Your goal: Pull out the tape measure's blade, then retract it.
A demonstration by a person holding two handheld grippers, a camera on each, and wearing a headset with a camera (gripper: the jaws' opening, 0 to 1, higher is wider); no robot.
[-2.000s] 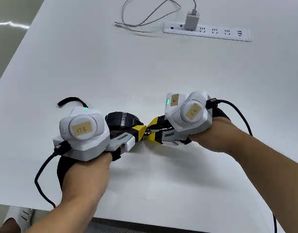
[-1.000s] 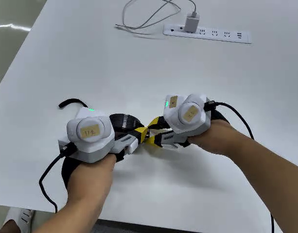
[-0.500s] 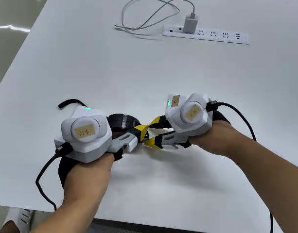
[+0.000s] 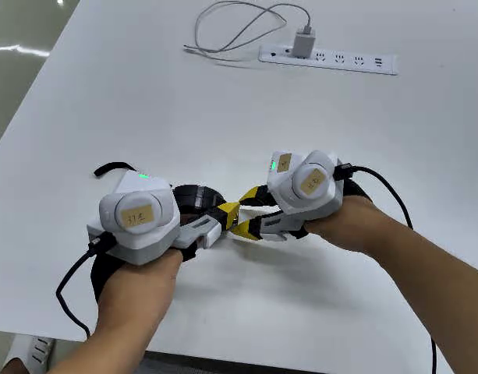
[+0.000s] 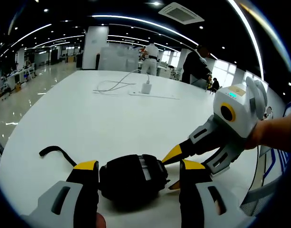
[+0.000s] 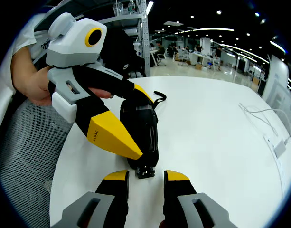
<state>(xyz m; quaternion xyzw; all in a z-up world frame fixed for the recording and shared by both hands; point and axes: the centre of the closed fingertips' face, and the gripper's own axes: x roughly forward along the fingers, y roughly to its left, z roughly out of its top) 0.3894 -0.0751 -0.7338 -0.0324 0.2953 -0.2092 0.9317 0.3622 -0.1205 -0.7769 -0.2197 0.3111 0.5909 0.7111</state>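
- left hand-held gripper has its two yellow-tipped jaws closed in on either side of the black tape measure. it looks clamped on the case, though contact on the far jaw is hard to confirm.
- the tape measure sits low on the white bench, near the front edge, between the two hands. its black wrist strap trails off to the side across the bench top.
- right hand-held gripper faces the case head-on with its jaws parted. the small dark blade hook sits right at the gap between the tips and is not pinched.
- in the head view the tips of the two grippers nearly meet at the mouth of the case.
- no length of blade shows outside the case in any view, so by my reading the pull has not begun.
- done so far, as i judge it: the case is steadied and the pulling gripper is lined up on the hook.
- left to do: close on the hook, draw the blade out while the case is held firm, then let it run back in. that is nearly the whole task.
- a power strip with a plugged-in charger lies well apart at the far side of the bench, out of the way.
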